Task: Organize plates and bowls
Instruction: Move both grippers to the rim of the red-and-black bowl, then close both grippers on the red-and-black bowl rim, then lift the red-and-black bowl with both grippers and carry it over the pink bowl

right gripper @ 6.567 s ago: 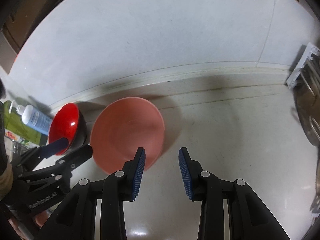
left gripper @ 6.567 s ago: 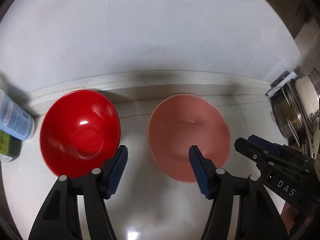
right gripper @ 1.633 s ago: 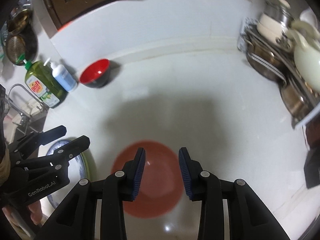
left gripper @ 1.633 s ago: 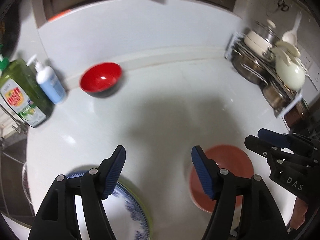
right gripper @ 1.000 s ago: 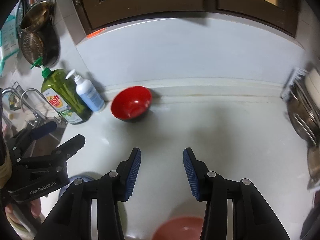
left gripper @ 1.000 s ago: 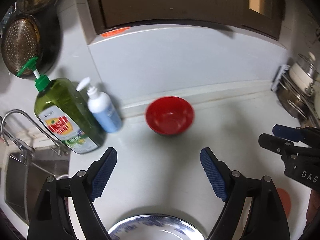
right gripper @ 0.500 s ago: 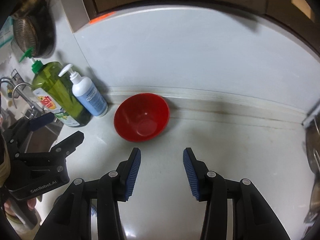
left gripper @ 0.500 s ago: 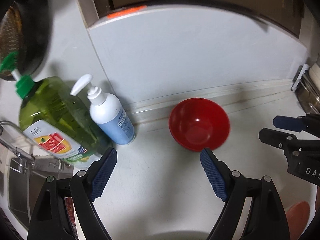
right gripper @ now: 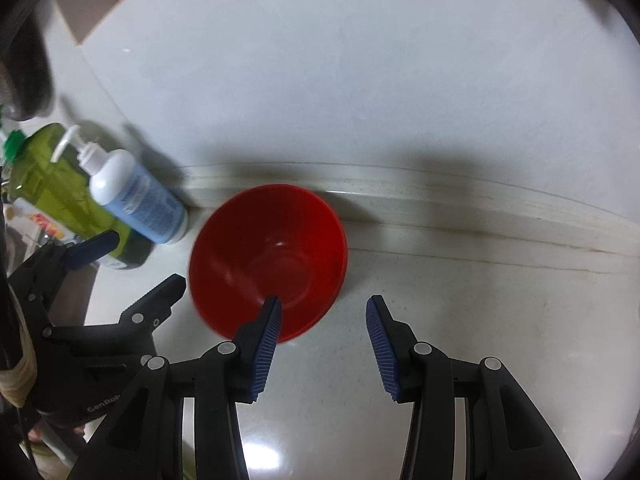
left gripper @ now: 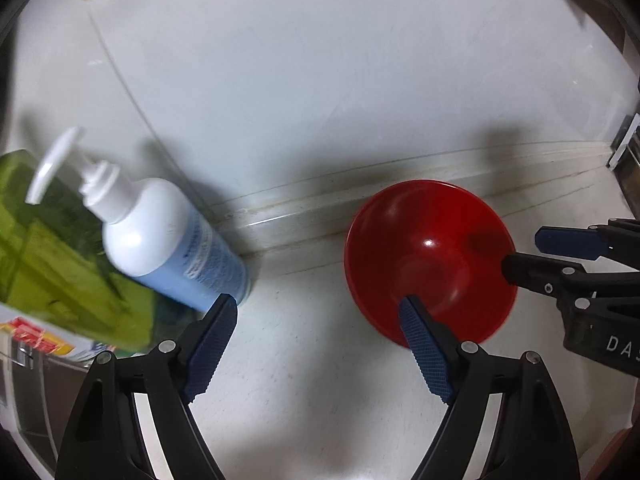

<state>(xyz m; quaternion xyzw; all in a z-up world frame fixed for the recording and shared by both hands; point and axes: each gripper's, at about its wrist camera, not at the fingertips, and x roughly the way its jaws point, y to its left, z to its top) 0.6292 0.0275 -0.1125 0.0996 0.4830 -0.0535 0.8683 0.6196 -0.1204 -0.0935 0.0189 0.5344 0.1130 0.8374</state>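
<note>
The red bowl [left gripper: 430, 260] sits upright on the white counter [left gripper: 320, 380], close to the back wall, right of a white pump bottle [left gripper: 168, 240]. The left tongs [left gripper: 320, 340] are closing, nothing between them; their right pad overlaps the bowl's near rim. The right tongs [right gripper: 322, 332] stand parted, empty, the bowl by their left pad.

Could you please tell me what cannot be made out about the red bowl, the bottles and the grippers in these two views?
- Red bowl: near rim hidden by the right gripper finger in the right wrist view; contact unclear.
- Green bottle: label blurred and cut off by the left wrist view's edge.
- Pump bottle: print too blurred to read.
- Left gripper, jaws closing, nothing between them: base of its right finger covers the bowl's edge.
</note>
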